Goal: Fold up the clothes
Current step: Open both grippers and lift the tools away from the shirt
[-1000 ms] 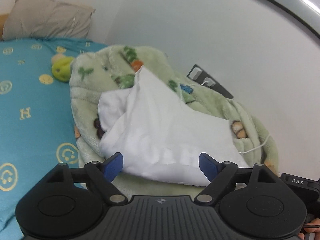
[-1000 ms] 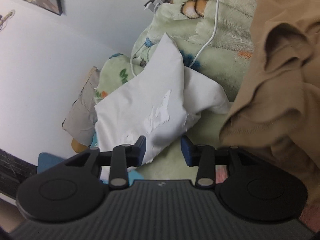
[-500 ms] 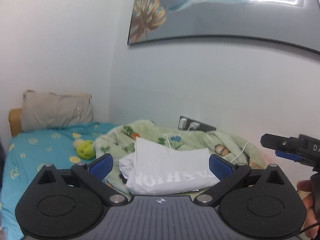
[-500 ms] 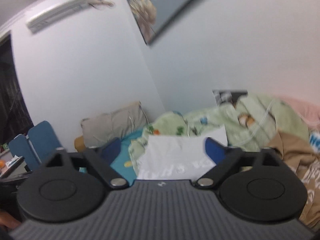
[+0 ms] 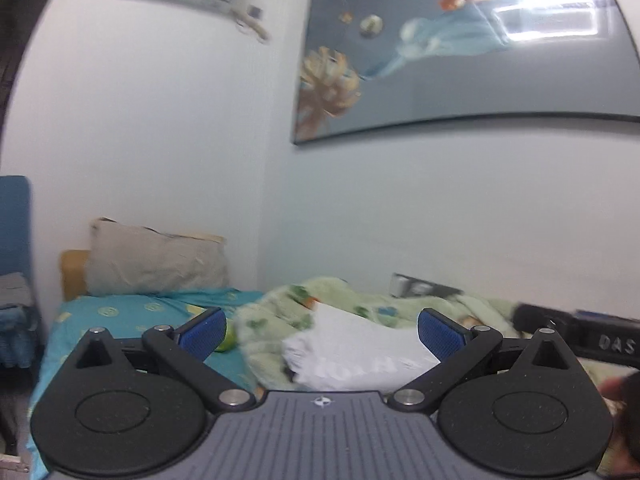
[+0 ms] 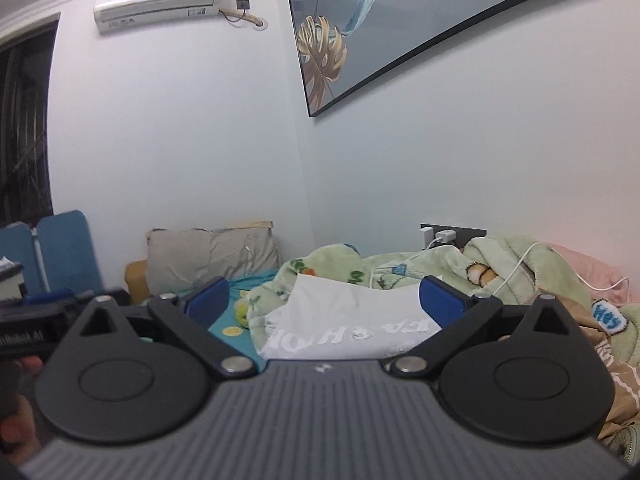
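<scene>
White cloth: folded shirt lying on the green blanket near the wall edge of the bed, soft, light, floppy. Best pinched at a folded edge. Left gripper and right gripper both wide apart, holding nothing

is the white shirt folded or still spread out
Folded: the white t-shirt lies as a compact rectangle on the green blanket, with neither open gripper touching it.

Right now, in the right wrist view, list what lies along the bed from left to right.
Grey pillow → small green plush toy → folded white T-shirt on the green blanket → white charging cable → pink pillow.
</scene>
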{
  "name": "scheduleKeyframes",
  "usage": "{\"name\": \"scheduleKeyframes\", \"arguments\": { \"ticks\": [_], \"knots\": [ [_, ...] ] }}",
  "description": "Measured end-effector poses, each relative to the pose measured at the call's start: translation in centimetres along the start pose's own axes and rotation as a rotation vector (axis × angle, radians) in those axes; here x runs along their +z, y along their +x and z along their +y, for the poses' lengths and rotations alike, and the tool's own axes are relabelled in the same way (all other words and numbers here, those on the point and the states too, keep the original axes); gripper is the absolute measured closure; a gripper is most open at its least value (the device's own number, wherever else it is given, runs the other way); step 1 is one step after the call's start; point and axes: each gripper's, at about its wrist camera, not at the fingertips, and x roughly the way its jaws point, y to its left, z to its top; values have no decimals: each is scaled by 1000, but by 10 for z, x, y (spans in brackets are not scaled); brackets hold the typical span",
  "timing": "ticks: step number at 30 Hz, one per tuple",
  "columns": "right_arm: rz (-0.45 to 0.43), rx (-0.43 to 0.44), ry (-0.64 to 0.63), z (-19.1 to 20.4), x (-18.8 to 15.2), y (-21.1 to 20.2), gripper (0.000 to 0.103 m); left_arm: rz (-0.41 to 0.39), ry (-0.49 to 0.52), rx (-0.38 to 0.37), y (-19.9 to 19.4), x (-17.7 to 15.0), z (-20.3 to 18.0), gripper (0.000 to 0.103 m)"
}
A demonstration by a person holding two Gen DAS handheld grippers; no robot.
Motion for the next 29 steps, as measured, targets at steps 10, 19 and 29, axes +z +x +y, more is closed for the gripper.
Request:
{"name": "scheduleKeyframes", "arguments": {
  "ticks": [10,19,29],
  "knots": [
    [15,-68,-69,18,-27,28,0,15,28,14,20,-29,10,0],
    [63,-65,-76,21,-43,45,0,33,25,7,33,-45,11,0],
    [64,-72,-52,20,-45,31,0,38,26,-2,26,-46,8,0]
  ]
}}
